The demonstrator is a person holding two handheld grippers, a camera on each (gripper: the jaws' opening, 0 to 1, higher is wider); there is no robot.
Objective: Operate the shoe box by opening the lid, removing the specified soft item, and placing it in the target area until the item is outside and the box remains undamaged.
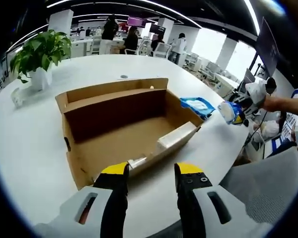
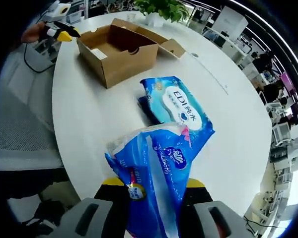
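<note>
- The step in hand looks like the placing: the shoe box (image 1: 124, 124) stands open on the white desk (image 1: 30, 148), its lid folded back, and the soft item is already outside it.
- The right tool (image 2: 151, 191) is closed on a blue tissue pack (image 2: 154, 173), which bulges up between its jaws and hides most of them. The pack hangs above the desk, well apart from the box.
- Just beyond the held pack a wet-wipes pack (image 2: 176, 106) lies flat on the desk, near the box's long side; the held pack overlaps its near end in the right gripper view, though I cannot tell whether they touch.
- The left tool (image 1: 151, 171) is open and holds nothing, its yellow-tipped jaws hovering just in front of the box's near wall. In the left gripper view the right tool (image 1: 246, 106) shows off to the right with the blue pack in it.
- Inside the box only a white paper insert (image 1: 176, 138) shows, against one wall.
- The next move, I judge, calls for lowering the pack onto bare desk beside the wipes and then letting go, keeping clear of the box.
- A potted plant (image 1: 39, 54) stands at the far side of the desk.
</note>
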